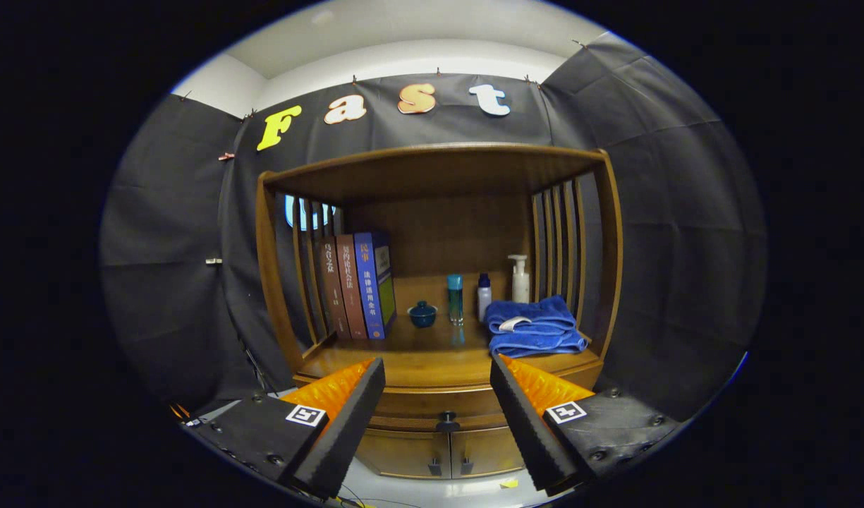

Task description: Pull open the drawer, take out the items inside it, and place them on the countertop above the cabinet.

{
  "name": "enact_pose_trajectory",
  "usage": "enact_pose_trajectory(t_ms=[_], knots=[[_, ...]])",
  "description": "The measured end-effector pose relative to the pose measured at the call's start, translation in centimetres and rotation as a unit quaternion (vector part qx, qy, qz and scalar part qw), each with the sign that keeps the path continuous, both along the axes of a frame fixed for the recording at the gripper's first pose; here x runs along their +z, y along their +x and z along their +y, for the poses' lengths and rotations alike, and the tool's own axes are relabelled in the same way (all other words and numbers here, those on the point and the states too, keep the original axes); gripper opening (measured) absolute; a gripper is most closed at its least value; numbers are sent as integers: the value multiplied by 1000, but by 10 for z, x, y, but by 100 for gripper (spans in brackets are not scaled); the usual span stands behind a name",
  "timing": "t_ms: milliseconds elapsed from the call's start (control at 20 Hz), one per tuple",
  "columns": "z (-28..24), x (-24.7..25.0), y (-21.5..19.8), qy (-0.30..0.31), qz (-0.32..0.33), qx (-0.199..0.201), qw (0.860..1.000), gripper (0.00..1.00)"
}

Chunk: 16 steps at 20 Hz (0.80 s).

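My hand-held gripper (437, 416) hangs with fingers wide apart, holding nothing, the closed drawer's small dark knob (447, 422) between and just beyond them; a slightly off-centre close could slip off it or knock the surface (417, 363) edge above.

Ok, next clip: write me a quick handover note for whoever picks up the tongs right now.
Tongs: open, holding nothing, aimed at the cabinet front.
Drawer: shut; its dark knob sits between the fingers, just beyond their tips.
Countertop: already carries books, a small lidded bowl, bottles and a folded blue towel.
Done: nothing yet.
Left: grip the knob, pull the drawer open, move its contents up onto the countertop.
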State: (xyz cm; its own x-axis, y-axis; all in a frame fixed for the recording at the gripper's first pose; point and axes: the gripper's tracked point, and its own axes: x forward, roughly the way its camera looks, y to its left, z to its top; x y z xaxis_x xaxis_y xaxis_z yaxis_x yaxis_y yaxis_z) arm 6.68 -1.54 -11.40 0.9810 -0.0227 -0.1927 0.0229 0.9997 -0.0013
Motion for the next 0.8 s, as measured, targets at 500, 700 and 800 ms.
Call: enact_pose_trajectory(t_ms=[500, 700, 800], knots=[[-13, -121, 53, 15, 102, -19, 994, 98], [-18, -171, 69, 23, 142, -23, 989, 98], [-21, -195, 76, 32, 163, -26, 986, 98]])
